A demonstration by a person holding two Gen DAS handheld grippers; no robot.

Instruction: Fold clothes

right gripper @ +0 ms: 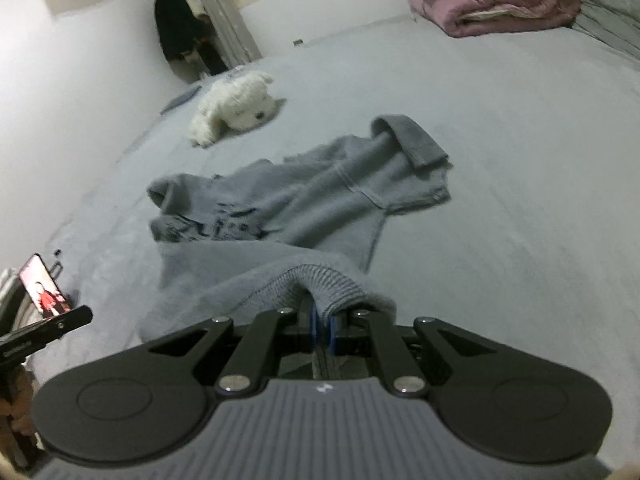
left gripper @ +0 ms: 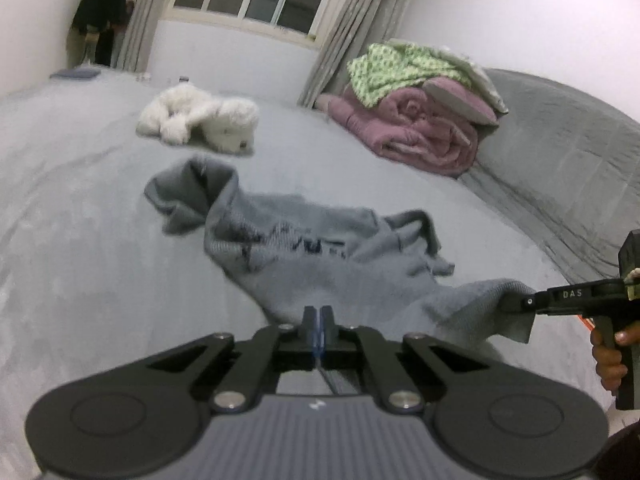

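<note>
A grey knit sweater (left gripper: 300, 240) with a dark chest pattern lies stretched across the bed, collar end farthest from me. It also fills the middle of the right wrist view, sweater (right gripper: 320, 184). My left gripper (left gripper: 319, 314) is shut, with the hem's left end running straight into its tips. It shows at the left edge of the right wrist view, left gripper (right gripper: 86, 314). My right gripper (right gripper: 321, 316) is shut on the ribbed hem, which bunches over its blue pads. From the left it appears as the right gripper (left gripper: 508, 302), with cloth hanging from its tip.
The sweater rests on a pale grey bed (left gripper: 80, 240). A white plush toy (left gripper: 200, 120) lies beyond the collar. A rolled pink quilt (left gripper: 416, 128) under green cloth (left gripper: 392, 68) sits at the far right against a grey headboard (left gripper: 560, 160). A lit phone (right gripper: 44, 292) stands at left.
</note>
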